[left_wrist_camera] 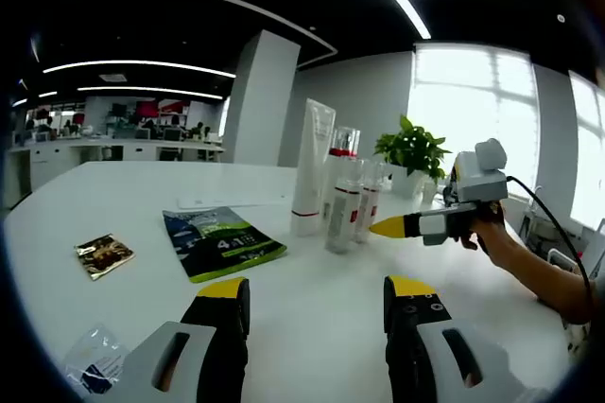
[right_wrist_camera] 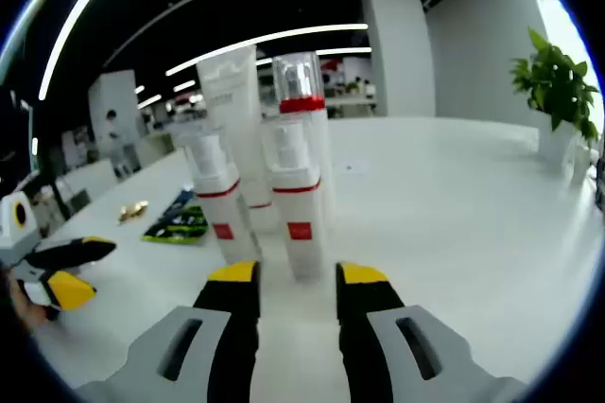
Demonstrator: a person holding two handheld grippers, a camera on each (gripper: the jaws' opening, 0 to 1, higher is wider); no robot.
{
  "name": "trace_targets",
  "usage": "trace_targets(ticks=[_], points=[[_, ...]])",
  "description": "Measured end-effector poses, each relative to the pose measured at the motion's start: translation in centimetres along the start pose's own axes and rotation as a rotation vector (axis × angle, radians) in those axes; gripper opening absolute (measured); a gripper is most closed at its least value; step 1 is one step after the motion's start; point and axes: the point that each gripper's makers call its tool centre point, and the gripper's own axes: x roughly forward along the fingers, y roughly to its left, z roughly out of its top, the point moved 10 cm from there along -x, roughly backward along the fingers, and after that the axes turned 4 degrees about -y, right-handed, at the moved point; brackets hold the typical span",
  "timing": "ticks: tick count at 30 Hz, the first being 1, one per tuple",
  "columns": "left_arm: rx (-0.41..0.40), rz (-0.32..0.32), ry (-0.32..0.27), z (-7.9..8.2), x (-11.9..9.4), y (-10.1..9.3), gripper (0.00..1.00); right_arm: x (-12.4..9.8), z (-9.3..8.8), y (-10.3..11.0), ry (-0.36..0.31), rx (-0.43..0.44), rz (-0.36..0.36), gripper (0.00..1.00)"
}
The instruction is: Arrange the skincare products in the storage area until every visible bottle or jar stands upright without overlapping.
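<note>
Several skincare products stand upright in a tight cluster on the white table (left_wrist_camera: 142,195). They are a tall white tube (left_wrist_camera: 312,171), a clear-capped bottle with a red band (left_wrist_camera: 342,149) and two small pump bottles (left_wrist_camera: 342,212) with red labels. My left gripper (left_wrist_camera: 318,289) is open and empty, well short of the cluster. My right gripper (right_wrist_camera: 298,275) is open, its jaws just short of the front pump bottle (right_wrist_camera: 293,204). Beside that bottle stand the other pump bottle (right_wrist_camera: 219,200), the tube (right_wrist_camera: 236,119) and the red-banded bottle (right_wrist_camera: 302,110). A hand holds the right gripper (left_wrist_camera: 389,227) at the cluster's right side.
A green sachet (left_wrist_camera: 222,244), a small brown packet (left_wrist_camera: 104,254) and a crumpled clear wrapper (left_wrist_camera: 90,365) lie left of the bottles. A potted plant (left_wrist_camera: 413,152) stands behind them. The left gripper (right_wrist_camera: 85,271) shows at the left edge of the right gripper view.
</note>
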Motion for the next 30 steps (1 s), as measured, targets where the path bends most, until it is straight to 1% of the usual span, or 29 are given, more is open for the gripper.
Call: trace_targets(ticks=[1, 3, 4, 5, 8, 11, 13, 15, 17, 18, 19, 20, 21, 24, 25, 27, 28, 30], points=[[0.000, 0.001, -0.003, 0.1, 0.0, 0.1, 0.59, -0.3, 0.1, 0.1, -0.027, -0.022, 0.004, 0.37], [-0.003, 0.000, -0.007, 0.1, 0.0, 0.0, 0.59, -0.8, 0.3, 0.2, -0.041, -0.035, 0.002, 0.41], [-0.004, 0.000, -0.009, 0.1, -0.1, 0.0, 0.59, -1.0, 0.7, 0.3, -0.070, -0.046, 0.012, 0.45], [-0.005, 0.000, -0.011, 0.1, -0.1, -0.1, 0.59, -1.2, 0.8, 0.3, -0.084, -0.048, 0.021, 0.48], [-0.001, -0.001, -0.011, 0.0, 0.0, -0.1, 0.59, -1.7, 1.3, 0.5, -0.099, -0.058, 0.043, 0.61], [0.010, 0.005, -0.007, 0.0, 0.0, 0.0, 0.59, -2.0, 1.8, 1.2, -0.149, -0.057, 0.105, 0.71], [0.015, 0.007, -0.008, 0.0, 0.1, 0.2, 0.59, -2.1, 1.9, 1.4, -0.155, -0.037, 0.128, 0.73], [0.022, 0.014, -0.023, 0.3, 0.1, 0.5, 0.59, -2.3, 2.0, 1.6, -0.165, -0.033, 0.153, 0.73], [0.023, 0.016, -0.027, 0.3, 0.0, 0.5, 0.59, -2.4, 2.1, 1.8, -0.171, -0.041, 0.176, 0.74], [0.024, 0.017, -0.028, 0.2, -0.1, 0.3, 0.59, -2.5, 2.2, 2.0, -0.178, -0.064, 0.203, 0.76], [0.024, 0.018, -0.028, 0.2, -0.1, 0.2, 0.59, -2.6, 2.3, 2.1, -0.189, -0.068, 0.204, 0.79], [0.023, 0.019, -0.027, 0.3, 0.1, 0.6, 0.59, -2.6, 2.3, 2.2, -0.202, -0.069, 0.201, 0.82], [0.024, 0.019, -0.026, 0.3, 0.2, 0.8, 0.60, -2.7, 2.5, 2.3, -0.221, -0.091, 0.216, 0.85], [0.029, 0.017, -0.035, 0.5, 0.4, 1.2, 0.61, -3.0, 2.8, 2.6, -0.245, -0.104, 0.217, 0.92], [0.032, 0.017, -0.037, 0.6, 0.4, 1.3, 0.62, -3.2, 3.0, 2.7, -0.264, -0.104, 0.220, 0.94], [0.036, 0.017, -0.043, 0.7, 0.4, 1.4, 0.63, -3.4, 3.2, 2.7, -0.283, -0.096, 0.227, 0.98], [0.033, 0.018, -0.046, 0.8, 0.5, 1.7, 0.65, -3.4, 3.3, 2.7, -0.293, -0.094, 0.234, 1.00], [0.027, 0.018, -0.056, 1.1, 0.6, 1.9, 0.70, -3.6, 3.4, 2.6, -0.308, -0.092, 0.233, 1.00]])
